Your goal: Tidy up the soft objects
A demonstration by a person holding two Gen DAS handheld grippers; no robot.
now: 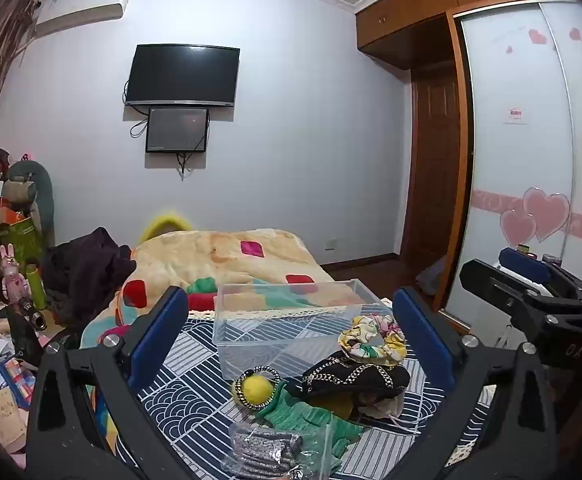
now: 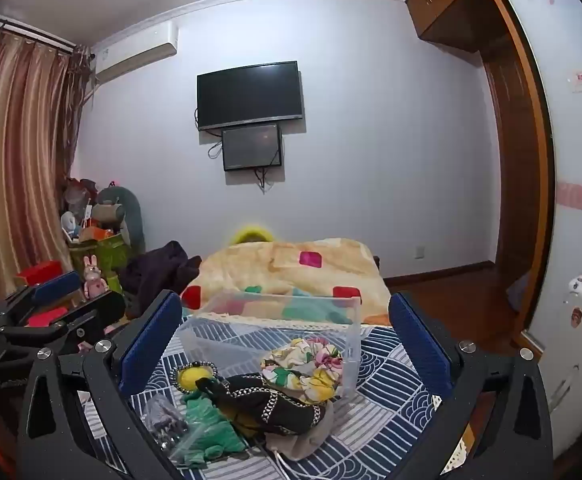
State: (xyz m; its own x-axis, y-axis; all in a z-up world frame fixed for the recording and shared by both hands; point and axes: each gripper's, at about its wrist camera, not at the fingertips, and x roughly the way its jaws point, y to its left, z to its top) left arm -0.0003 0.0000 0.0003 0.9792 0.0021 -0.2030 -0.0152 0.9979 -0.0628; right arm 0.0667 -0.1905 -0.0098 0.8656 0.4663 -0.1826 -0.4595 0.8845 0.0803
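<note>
Both my jaws stand wide apart with nothing between them: the left gripper (image 1: pixel 287 320) frames the pile from slightly left, the right gripper (image 2: pixel 285 328) from slightly right, both hovering above the blue patterned cloth (image 1: pixel 195 400) with air under the pads. In the left view the clear plastic box (image 1: pixel 291 320) sits square ahead of me, open top, nothing in it, and the soft things lie just in front of its near wall: a floral scrunchie (image 1: pixel 373 340) close to the box's right corner, a black chain-print piece (image 1: pixel 355 380) touching it below, a yellow ball (image 1: pixel 257 389) ringed by a black-and-gold band, a green knit item (image 1: pixel 311 416), and a sparkly silver thing in a clear bag (image 1: pixel 267 448) nearest me. That view also catches my right gripper out at the far right edge, well clear of the pile. The right view shows what the left one hides: the box looks turned at an angle, the scrunchie (image 2: pixel 303 364) pressed against its near wall, and a beige drawstring pouch (image 2: pixel 311 436) poking out under the black piece (image 2: pixel 263 400). My left gripper shows there at the far left. The cloth's right half lies bare beside the box, and past the cloth's lace edge the quilted bed (image 2: pixel 291 264) runs on.
</note>
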